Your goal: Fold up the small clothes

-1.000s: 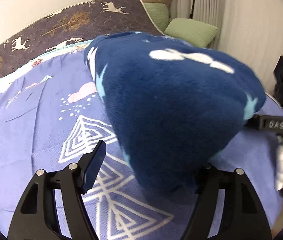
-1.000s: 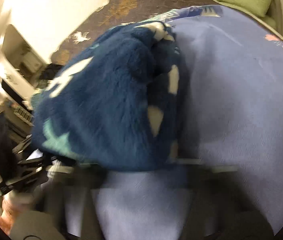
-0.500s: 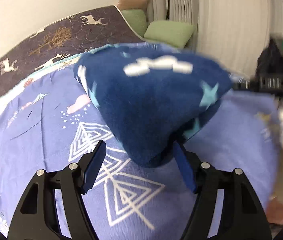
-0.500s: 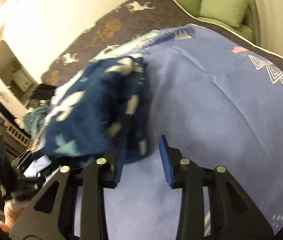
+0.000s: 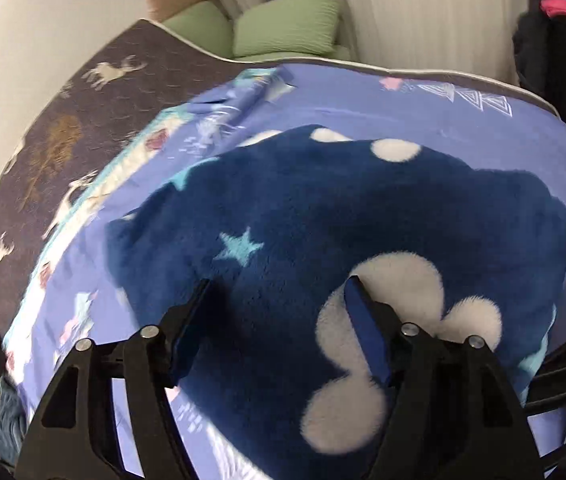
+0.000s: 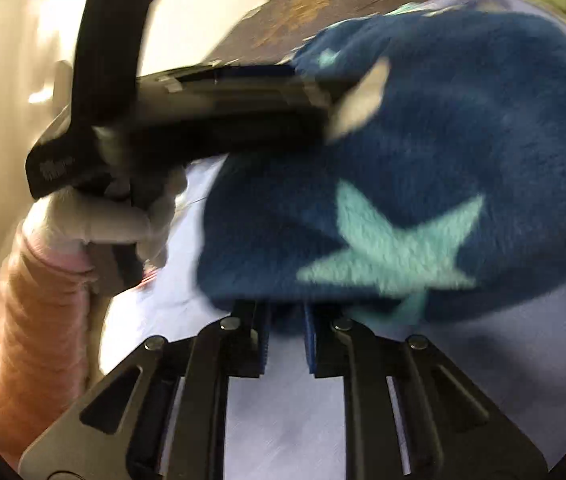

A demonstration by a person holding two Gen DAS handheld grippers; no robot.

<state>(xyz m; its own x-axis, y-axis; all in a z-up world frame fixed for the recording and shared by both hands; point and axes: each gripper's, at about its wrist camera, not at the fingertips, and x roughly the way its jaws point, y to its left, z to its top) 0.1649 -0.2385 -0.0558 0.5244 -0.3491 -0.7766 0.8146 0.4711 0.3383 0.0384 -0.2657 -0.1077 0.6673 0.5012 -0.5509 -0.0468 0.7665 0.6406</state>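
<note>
A dark blue fleece garment [image 5: 323,216] with white clouds and teal stars lies bunched on the lavender sheet [image 5: 443,120]. My left gripper [image 5: 279,286] is open, its jaws wide apart and pointing down onto the fleece, the right fingertip [image 5: 357,300] resting on a white cloud patch. In the right wrist view the same fleece [image 6: 463,160] fills the upper right. My right gripper [image 6: 286,320] is closing, its jaws narrow, with the garment's lower edge between the tips. The left gripper's black housing [image 6: 203,112], held by a gloved hand [image 6: 123,216], reaches into the fleece from the left.
Beyond the sheet lies a brown mattress cover [image 5: 55,140] with deer prints. Green pillows [image 5: 287,24] and a curtain stand at the far end. Dark clothes [image 5: 551,48] hang at the upper right. A blue knit item [image 5: 3,420] lies at the lower left edge.
The fleece hung raised between both grippers; now it lies lower and wider on the sheet under the left jaws. The right jaws opened, then narrowed at its edge. Both hands moved closer.
</note>
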